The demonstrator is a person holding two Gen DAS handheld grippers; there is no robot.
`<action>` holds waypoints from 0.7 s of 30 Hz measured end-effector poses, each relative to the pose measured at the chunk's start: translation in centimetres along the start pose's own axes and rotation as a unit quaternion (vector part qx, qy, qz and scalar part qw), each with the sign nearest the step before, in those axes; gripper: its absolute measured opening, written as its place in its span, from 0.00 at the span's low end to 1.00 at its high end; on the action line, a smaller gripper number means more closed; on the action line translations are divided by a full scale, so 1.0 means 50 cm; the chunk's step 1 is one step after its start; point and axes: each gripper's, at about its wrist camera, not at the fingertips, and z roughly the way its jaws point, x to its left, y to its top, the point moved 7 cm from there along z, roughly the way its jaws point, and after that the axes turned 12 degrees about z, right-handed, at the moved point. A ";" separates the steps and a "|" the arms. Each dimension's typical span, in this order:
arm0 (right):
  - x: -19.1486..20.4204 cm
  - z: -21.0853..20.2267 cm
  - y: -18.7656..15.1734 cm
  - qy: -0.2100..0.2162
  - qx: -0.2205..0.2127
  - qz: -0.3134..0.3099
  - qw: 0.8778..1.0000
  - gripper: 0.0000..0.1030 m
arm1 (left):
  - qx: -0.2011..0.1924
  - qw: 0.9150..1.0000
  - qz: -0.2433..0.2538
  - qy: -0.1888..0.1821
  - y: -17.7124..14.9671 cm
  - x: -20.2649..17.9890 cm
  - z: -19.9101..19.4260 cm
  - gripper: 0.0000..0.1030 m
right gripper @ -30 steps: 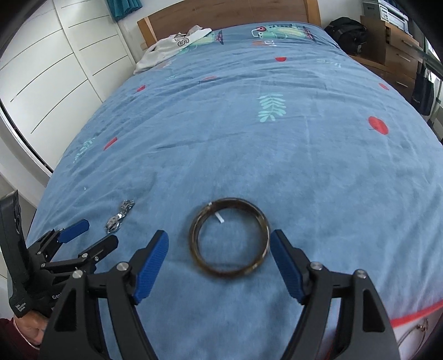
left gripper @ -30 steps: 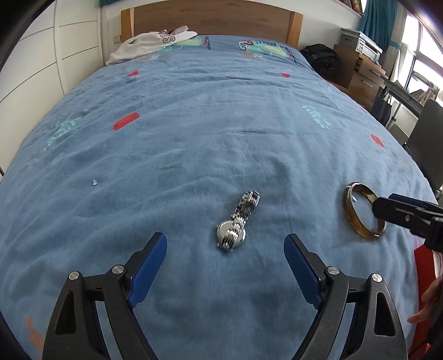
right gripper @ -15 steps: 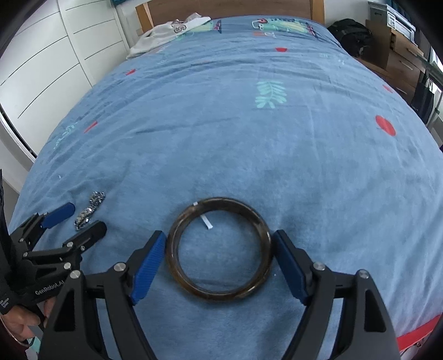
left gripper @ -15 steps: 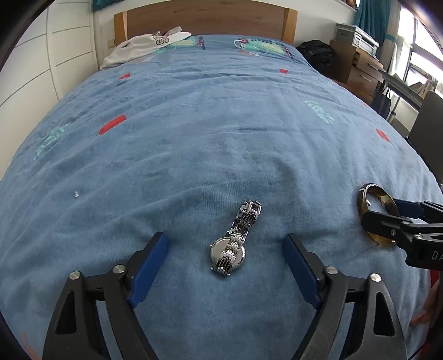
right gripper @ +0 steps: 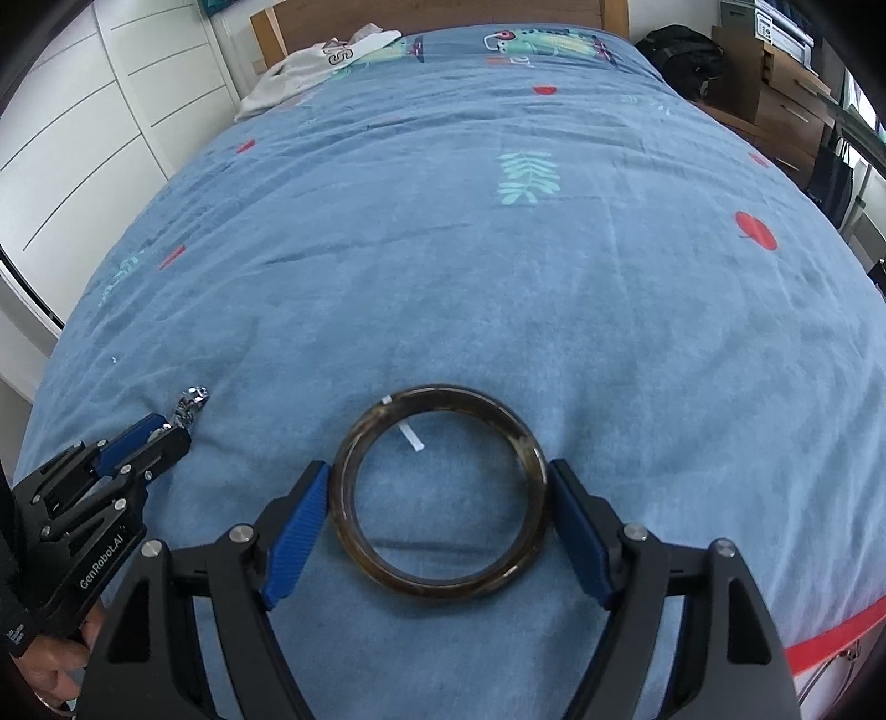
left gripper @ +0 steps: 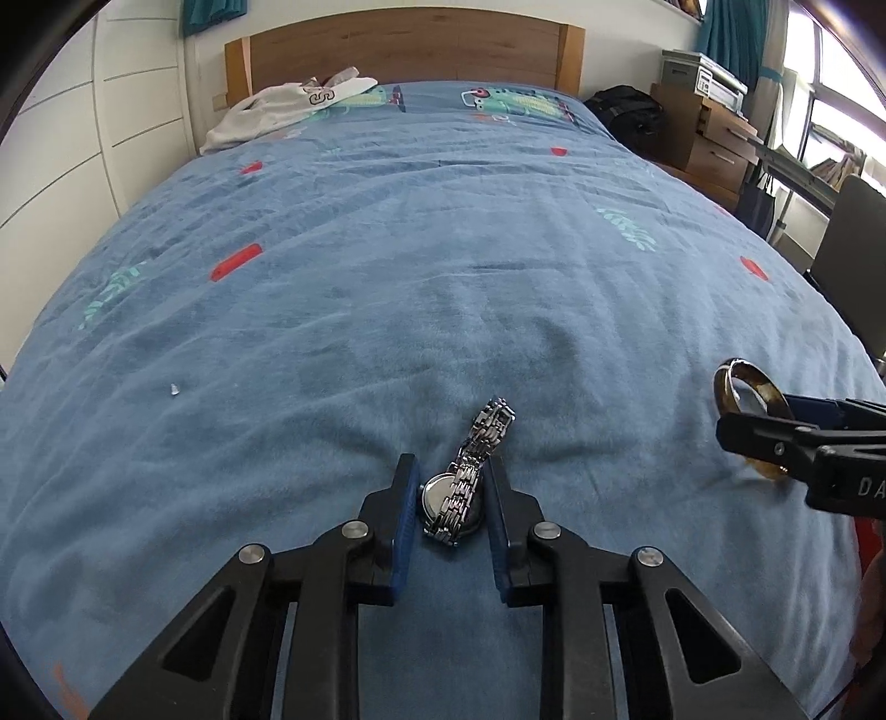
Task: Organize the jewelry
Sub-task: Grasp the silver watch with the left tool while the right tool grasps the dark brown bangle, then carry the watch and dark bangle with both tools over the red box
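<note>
A silver metal watch [left gripper: 462, 487] lies on the blue bedspread [left gripper: 421, 288]. My left gripper [left gripper: 449, 476] has closed on the watch face, with a blue pad against each side; the band end sticks out ahead. It also shows in the right wrist view [right gripper: 166, 432], with the watch band [right gripper: 191, 401] poking out. A dark brown bangle [right gripper: 437, 490] lies flat on the bedspread between the pads of my right gripper [right gripper: 437, 482], which touch or nearly touch its outer rim. The bangle [left gripper: 745, 390] also shows in the left wrist view, partly hidden by the right gripper [left gripper: 775, 421].
A white garment [left gripper: 288, 108] lies by the wooden headboard [left gripper: 404, 52]. A black bag [left gripper: 626, 113] and a wooden dresser [left gripper: 714, 133] stand right of the bed. White wardrobe doors [right gripper: 83, 127] stand on the left. A red strip [right gripper: 830, 642] runs at the bed's near right edge.
My left gripper has closed from wide open onto the watch. My right gripper has moved forward and down so the bangle sits between its pads, and it has narrowed slightly.
</note>
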 end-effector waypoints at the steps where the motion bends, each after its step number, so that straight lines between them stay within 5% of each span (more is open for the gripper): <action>1: 0.001 -0.010 -0.001 0.003 -0.003 0.001 1.000 0.74 | 0.000 1.000 -0.001 0.000 0.000 0.000 -0.005 0.22; 12: 0.002 -0.197 0.003 0.028 -0.047 0.006 0.998 0.74 | -0.030 0.999 -0.002 -0.011 0.041 -0.045 -0.136 0.22; 21: -0.073 -0.392 -0.008 0.021 -0.089 0.014 0.996 0.74 | -0.070 0.997 0.028 -0.034 0.091 -0.155 -0.284 0.22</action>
